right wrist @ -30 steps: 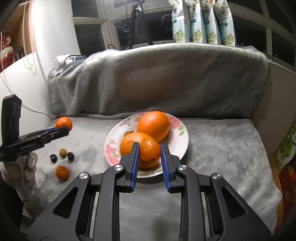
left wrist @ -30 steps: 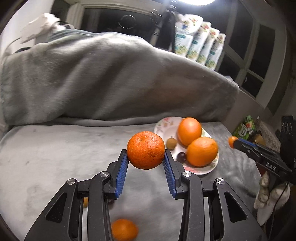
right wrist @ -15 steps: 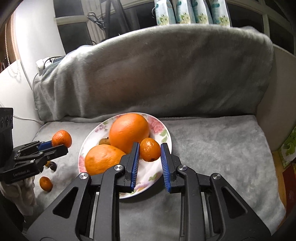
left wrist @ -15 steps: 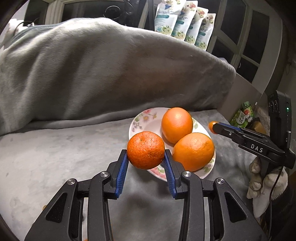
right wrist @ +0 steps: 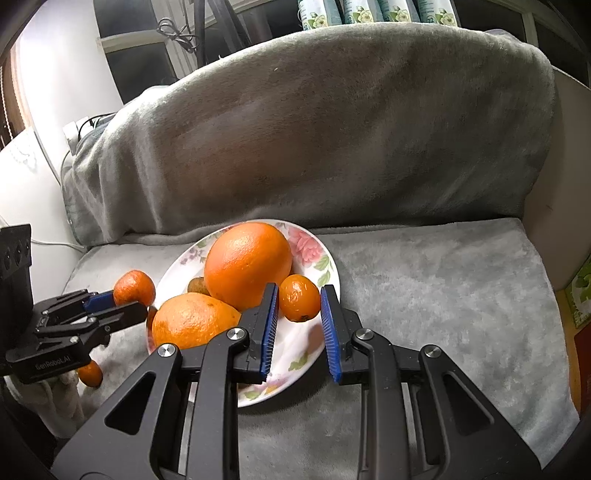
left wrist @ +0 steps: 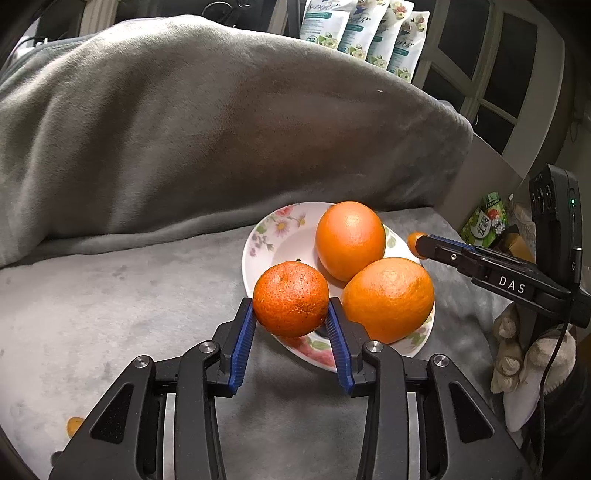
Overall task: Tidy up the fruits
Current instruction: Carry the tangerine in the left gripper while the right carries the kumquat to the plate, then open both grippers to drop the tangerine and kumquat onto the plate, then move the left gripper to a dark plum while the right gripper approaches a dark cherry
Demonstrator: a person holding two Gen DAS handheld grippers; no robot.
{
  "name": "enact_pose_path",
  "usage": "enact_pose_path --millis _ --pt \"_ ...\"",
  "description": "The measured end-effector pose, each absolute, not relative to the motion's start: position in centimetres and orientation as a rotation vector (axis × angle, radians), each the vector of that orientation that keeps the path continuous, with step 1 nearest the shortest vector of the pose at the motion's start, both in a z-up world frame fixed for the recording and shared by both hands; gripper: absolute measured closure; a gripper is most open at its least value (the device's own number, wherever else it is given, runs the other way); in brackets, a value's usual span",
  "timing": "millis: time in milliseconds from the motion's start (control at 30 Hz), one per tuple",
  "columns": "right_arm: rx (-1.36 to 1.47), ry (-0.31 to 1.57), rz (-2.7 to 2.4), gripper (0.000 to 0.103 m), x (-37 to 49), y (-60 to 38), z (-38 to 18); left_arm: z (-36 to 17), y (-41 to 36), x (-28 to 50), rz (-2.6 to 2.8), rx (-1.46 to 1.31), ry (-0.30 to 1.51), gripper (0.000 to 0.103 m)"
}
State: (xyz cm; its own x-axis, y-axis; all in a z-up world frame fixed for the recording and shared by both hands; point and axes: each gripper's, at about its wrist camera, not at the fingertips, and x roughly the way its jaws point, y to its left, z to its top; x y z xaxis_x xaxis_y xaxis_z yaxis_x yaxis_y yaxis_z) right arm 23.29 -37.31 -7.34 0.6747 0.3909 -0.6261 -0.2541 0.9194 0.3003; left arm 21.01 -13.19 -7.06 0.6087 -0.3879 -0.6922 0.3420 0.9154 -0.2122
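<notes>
My left gripper (left wrist: 291, 325) is shut on a mandarin (left wrist: 291, 299) and holds it over the near left rim of the flowered plate (left wrist: 273, 236). Two large oranges (left wrist: 349, 240) (left wrist: 388, 297) lie on the plate. My right gripper (right wrist: 298, 317) is shut on a small kumquat (right wrist: 299, 300) and holds it above the plate's (right wrist: 317, 258) right half, beside the oranges (right wrist: 245, 264). A small brown fruit (right wrist: 197, 286) lies on the plate behind them. Each gripper shows in the other view, the left (right wrist: 110, 306) and the right (left wrist: 421, 245).
A grey blanket (left wrist: 184, 122) covers the sofa seat and back. Small fruits lie on the seat left of the plate (right wrist: 90, 373) (left wrist: 74, 424). Packets (left wrist: 362, 33) stand on the window sill behind. A green box (left wrist: 485, 221) sits right of the sofa.
Both grippers have moved closer to the plate with their fruits held. The mandarin now hangs over the plate's rim and the kumquat over its right half.
</notes>
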Motion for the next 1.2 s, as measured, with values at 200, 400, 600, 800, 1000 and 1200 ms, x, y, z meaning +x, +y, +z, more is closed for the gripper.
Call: enact_pose_path --millis 200,400,600,800,1000,1200 --pt "0.221 0.736 0.369 0.05 23.2 -37.5 -7.3 -7.1 -13.2 21.0 -0.433 -0.064 0.81 0.063" --pt "0.234 0.709 0.354 0.023 22.8 -37.8 -6.7 -6.3 -13.2 20.7 -0.457 -0.08 0.773 0.033" --pt "0.256 0.693 0.351 0.01 22.7 -38.0 -6.2 -6.0 -13.4 20.2 -0.464 -0.064 0.761 0.03" --pt "0.229 0.692 0.341 0.006 22.4 -37.7 -5.7 -5.7 -13.7 19.7 -0.463 -0.049 0.751 0.025" --pt "0.234 0.665 0.335 0.006 21.6 -37.5 -4.9 -5.0 -13.6 18.8 -0.46 -0.034 0.731 0.025" --pt "0.226 0.651 0.337 0.006 20.1 -37.0 -4.0 -4.0 -12.9 17.5 -0.457 -0.045 0.712 0.025"
